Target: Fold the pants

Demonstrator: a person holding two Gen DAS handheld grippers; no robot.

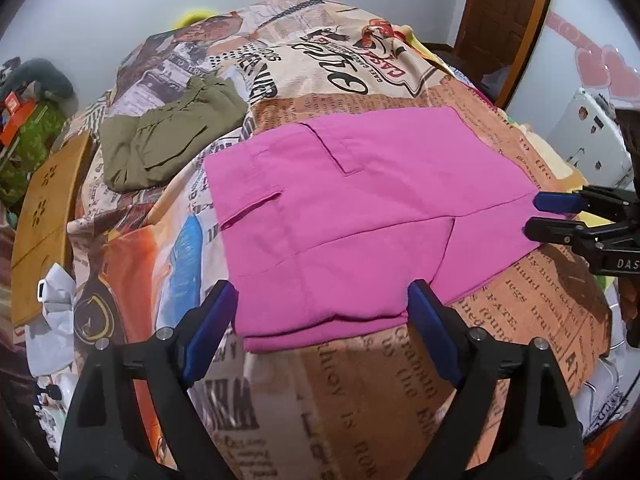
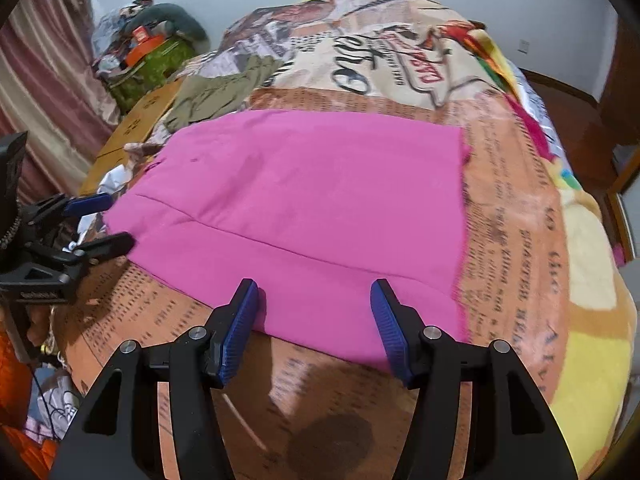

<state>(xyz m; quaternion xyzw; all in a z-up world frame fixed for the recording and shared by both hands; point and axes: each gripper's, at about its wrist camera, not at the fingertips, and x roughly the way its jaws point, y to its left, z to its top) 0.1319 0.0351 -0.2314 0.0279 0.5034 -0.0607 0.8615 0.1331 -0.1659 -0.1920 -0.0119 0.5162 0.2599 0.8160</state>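
Note:
Folded pink pants (image 1: pixel 360 208) lie flat on a bed with a newspaper-print cover (image 1: pixel 360 380). My left gripper (image 1: pixel 324 288) stands wide open over the pants' near folded edge, one blue pad at each side of it, not pressing. In the right wrist view the pants (image 2: pixel 300 192) spread wide, and my right gripper (image 2: pixel 315 284) is open astride their near edge, with the cloth lying flat between the pads. The right gripper (image 1: pixel 536 216) also shows at the pants' right corner. The left gripper (image 2: pixel 120 220) shows at their left corner.
A folded olive garment (image 1: pixel 172 140) lies behind the pants to the left. A wooden board (image 1: pixel 48 208) and white cloth (image 1: pixel 56 312) sit at the bed's left edge. Clutter is piled in the far corner (image 2: pixel 148 52). A wooden door (image 1: pixel 504 20) stands beyond the bed.

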